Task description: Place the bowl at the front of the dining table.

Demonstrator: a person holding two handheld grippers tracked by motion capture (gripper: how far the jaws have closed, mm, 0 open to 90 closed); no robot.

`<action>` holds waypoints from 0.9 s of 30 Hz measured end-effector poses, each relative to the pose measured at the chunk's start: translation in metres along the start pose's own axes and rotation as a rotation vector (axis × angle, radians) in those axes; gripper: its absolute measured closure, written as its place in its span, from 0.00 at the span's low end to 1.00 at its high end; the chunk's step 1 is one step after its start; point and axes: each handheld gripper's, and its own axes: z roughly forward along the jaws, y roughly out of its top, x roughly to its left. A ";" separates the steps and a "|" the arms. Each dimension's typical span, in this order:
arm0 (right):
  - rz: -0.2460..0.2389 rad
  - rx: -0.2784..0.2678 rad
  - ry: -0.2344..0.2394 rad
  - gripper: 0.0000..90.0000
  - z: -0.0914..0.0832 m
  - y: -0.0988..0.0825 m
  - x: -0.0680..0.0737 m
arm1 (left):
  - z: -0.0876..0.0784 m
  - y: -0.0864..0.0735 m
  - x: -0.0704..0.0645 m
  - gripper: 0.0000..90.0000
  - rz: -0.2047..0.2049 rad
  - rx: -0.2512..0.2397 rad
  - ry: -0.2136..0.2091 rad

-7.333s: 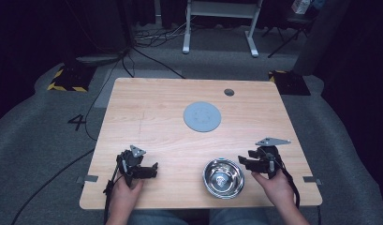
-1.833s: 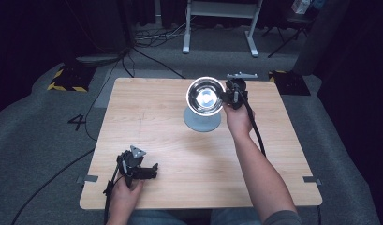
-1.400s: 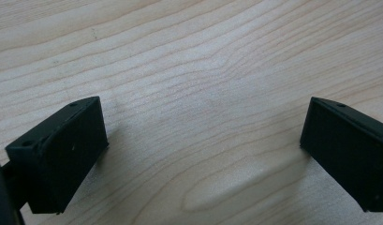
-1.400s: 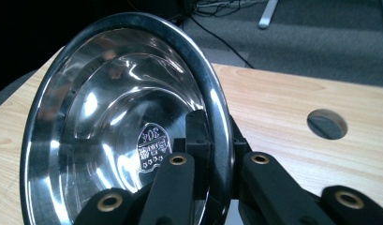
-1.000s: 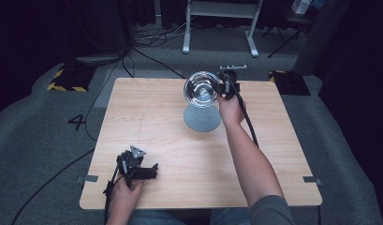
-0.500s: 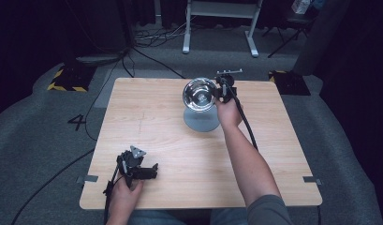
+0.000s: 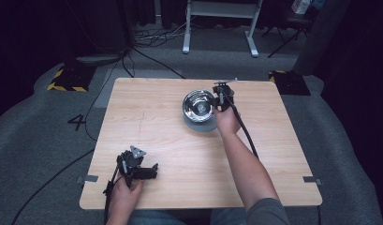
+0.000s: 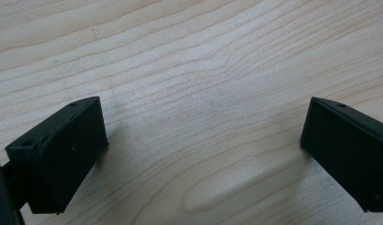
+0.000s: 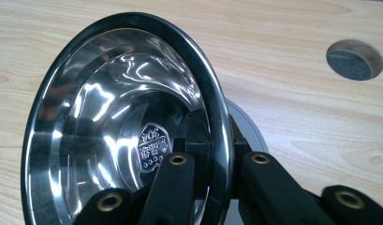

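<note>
- Wooden table [image 7: 147, 117] on grey carpet, dark room.
- Right gripper [image 7: 220, 97] pinches steel bowl [image 7: 198, 105] by its rim, near far edge, over grey disc [image 7: 202, 125].
- Step: lowering bowl onto disc; next likely set it flat, release.
- Left gripper [image 7: 141, 172] spread, empty, near-left corner.

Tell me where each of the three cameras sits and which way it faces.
High view: above the person's side, facing forward and down on the table; both forearms show.
Left gripper view: on the left gripper, facing bare tabletop; its spread jaws show.
Right gripper view: on the right gripper, facing along its jaws, clamped on the rim of the steel bowl above the grey disc.
Shared: the high and right gripper views both show bowl and disc.
</note>
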 end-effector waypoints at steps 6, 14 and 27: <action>0.010 0.030 0.005 0.96 0.008 -0.002 -0.002 | 0.000 0.000 0.000 0.01 0.000 0.000 0.000; 0.007 0.063 0.006 0.95 0.016 -0.007 -0.002 | 0.000 0.000 0.000 0.01 0.000 0.000 0.000; 0.027 0.093 -0.002 0.96 0.021 -0.011 -0.009 | 0.000 0.000 0.000 0.01 0.000 0.000 0.000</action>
